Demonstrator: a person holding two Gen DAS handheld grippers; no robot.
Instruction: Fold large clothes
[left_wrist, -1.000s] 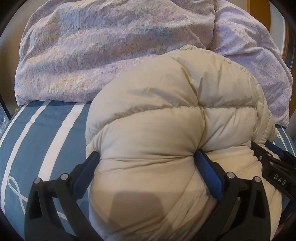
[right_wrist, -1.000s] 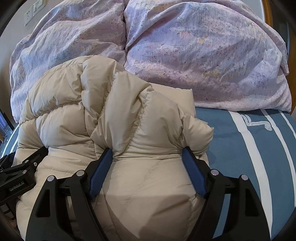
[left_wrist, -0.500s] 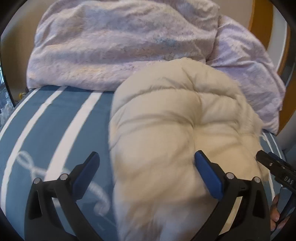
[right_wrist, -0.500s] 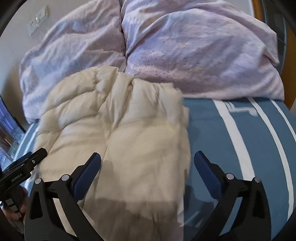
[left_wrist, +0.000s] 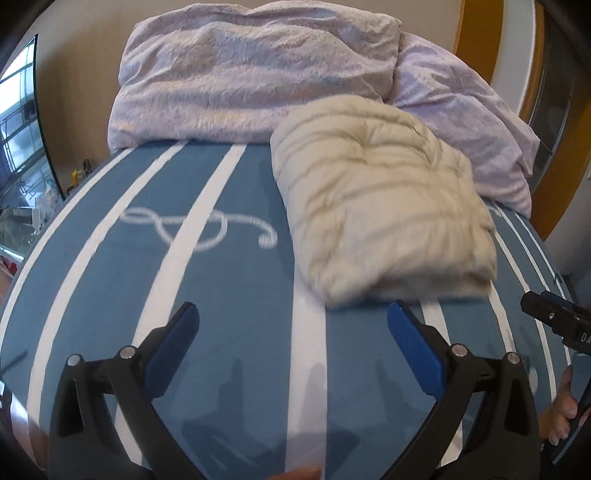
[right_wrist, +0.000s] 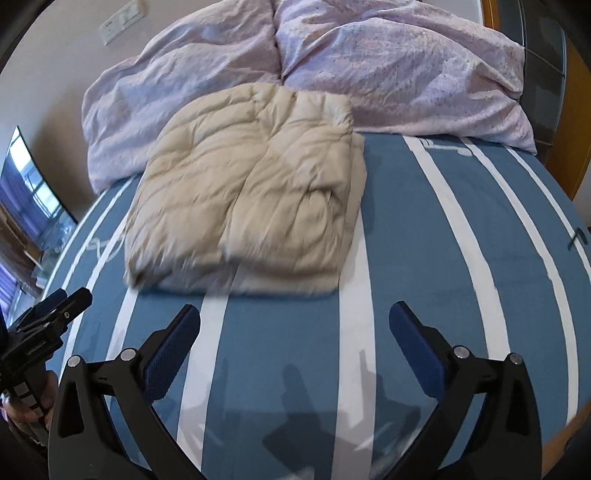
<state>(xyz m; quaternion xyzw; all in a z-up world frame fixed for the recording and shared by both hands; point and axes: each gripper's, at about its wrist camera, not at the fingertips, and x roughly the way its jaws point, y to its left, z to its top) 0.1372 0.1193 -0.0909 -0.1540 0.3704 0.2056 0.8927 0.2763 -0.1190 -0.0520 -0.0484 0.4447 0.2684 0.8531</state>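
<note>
Both claws, left claw (left_wrist: 291, 334) and right claw (right_wrist: 295, 334), gape wide and empty above the bed (right_wrist: 424, 258); the puffy folded jacket (right_wrist: 251, 199), unpinned, could spring open.

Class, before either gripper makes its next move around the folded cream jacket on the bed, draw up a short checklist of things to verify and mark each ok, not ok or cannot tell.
1. Left gripper open, nothing between its blue pads: ok.
2. Right gripper open, nothing held: ok.
3. Cream quilted puffer jacket lies in a folded bundle on the blue bedsheet with white stripes: ok.
4. Both grippers clear of the jacket: ok.
5. Jacket apart from the crumpled lilac duvet: not ok, its far edge lies against it.
6. Fold edges neatly aligned: cannot tell, picture blurred.
</note>
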